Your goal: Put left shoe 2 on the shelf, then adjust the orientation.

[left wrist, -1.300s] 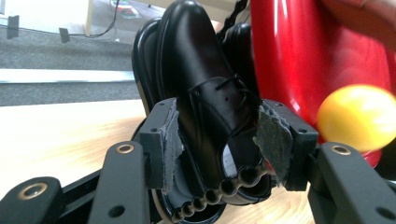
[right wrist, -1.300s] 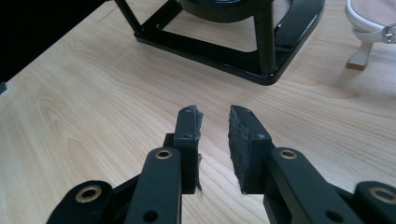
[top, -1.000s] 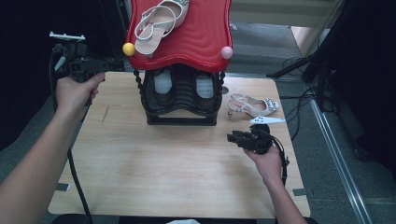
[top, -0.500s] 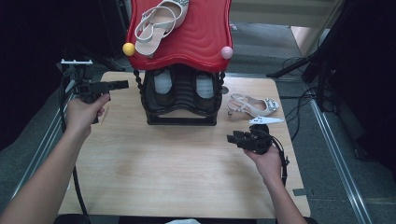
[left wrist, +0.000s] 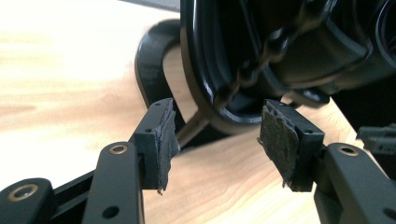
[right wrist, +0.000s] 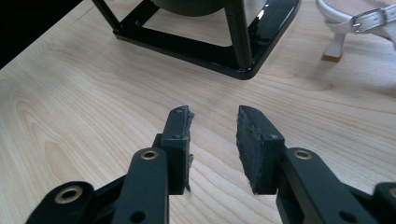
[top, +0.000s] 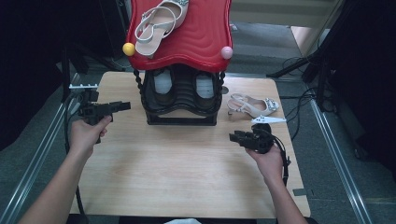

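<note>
A black shoe rack (top: 182,119) with a red wavy top shelf (top: 201,37) stands at the back of the wooden table (top: 177,172). One pale strappy sandal (top: 156,21) lies on the red shelf, and its mate (top: 254,106) lies on the table right of the rack. My left gripper (top: 128,105) is level at the rack's left side, pointing at it, open and empty (left wrist: 219,109); the rack's frame (left wrist: 243,60) is just beyond its tips. My right gripper (top: 232,136) hovers low at the front right, open (right wrist: 212,114). Its jaws have just been closing with nothing between them.
A yellow ball (top: 128,48) and a pink ball (top: 226,52) cap the rack's front posts. Two dark shoes with pale insoles (top: 163,84) sit on the lower shelf. The rack's base (right wrist: 210,51) and the sandal's heel (right wrist: 334,49) lie ahead of the right gripper. Cables trail off the right edge.
My left hand has come down from the height of the red shelf to the rack's lower left side. The right hand has stayed in place.
</note>
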The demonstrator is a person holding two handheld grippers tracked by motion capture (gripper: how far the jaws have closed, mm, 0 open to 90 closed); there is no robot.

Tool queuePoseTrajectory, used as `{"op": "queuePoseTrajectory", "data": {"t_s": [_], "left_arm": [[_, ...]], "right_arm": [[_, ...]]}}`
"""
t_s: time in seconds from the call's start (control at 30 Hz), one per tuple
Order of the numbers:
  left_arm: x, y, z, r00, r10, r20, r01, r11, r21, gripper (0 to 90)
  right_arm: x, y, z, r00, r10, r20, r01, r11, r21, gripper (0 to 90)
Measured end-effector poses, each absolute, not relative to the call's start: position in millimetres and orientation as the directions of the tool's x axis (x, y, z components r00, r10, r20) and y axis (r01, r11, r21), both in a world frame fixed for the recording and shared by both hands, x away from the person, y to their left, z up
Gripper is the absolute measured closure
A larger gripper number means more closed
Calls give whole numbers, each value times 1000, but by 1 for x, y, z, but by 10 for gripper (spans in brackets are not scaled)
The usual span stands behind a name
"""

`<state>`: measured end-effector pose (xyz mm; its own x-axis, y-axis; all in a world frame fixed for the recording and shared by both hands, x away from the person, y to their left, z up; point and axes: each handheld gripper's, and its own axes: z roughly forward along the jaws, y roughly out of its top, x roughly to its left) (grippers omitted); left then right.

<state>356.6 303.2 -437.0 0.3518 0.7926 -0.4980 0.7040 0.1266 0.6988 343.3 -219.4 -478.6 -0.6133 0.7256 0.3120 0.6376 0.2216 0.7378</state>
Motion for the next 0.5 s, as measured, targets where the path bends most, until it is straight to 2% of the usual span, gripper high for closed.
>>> {"op": "queuePoseTrajectory", "data": {"t_s": [0.37,0.5], "left_arm": [[337,296,-465,351,797,-491,713,112,692,468],[334,298,-470,352,789,-504,712,124,691,470]], "right_arm": [[349,-229,-481,-572,750,332,662,182,727,811],[351,-234,-479,-568,754,331,660,175,731,900]]}}
